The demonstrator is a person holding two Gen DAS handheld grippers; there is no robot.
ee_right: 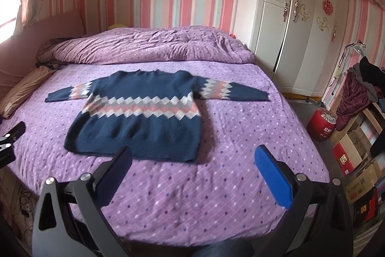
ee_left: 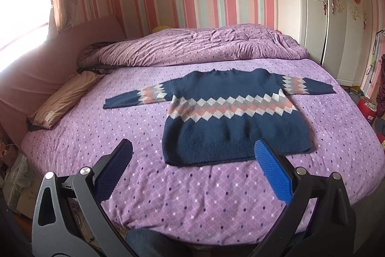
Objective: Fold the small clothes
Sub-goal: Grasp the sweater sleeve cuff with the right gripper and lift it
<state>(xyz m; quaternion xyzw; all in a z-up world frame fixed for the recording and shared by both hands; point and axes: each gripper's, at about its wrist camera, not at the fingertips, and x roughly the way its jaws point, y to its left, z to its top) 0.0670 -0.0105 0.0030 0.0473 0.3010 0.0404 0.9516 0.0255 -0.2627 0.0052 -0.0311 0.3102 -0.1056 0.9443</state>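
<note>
A small navy sweater (ee_left: 231,122) with a pink, white and grey diamond band lies flat and face up on the purple bed, both sleeves spread out sideways. It also shows in the right wrist view (ee_right: 139,122). My left gripper (ee_left: 193,151) is open and empty, held above the bed just in front of the sweater's hem. My right gripper (ee_right: 193,155) is open and empty, held in front of the hem's right corner. Part of the left gripper (ee_right: 10,136) shows at the left edge of the right wrist view.
The bed (ee_left: 182,194) has a purple dotted sheet. A rumpled purple duvet (ee_left: 192,45) lies across its far side. A tan pillow (ee_left: 60,100) lies at the left. A white wardrobe (ee_right: 296,28) stands at the right, with a red container (ee_right: 321,123) and boxes (ee_right: 358,160) on the floor.
</note>
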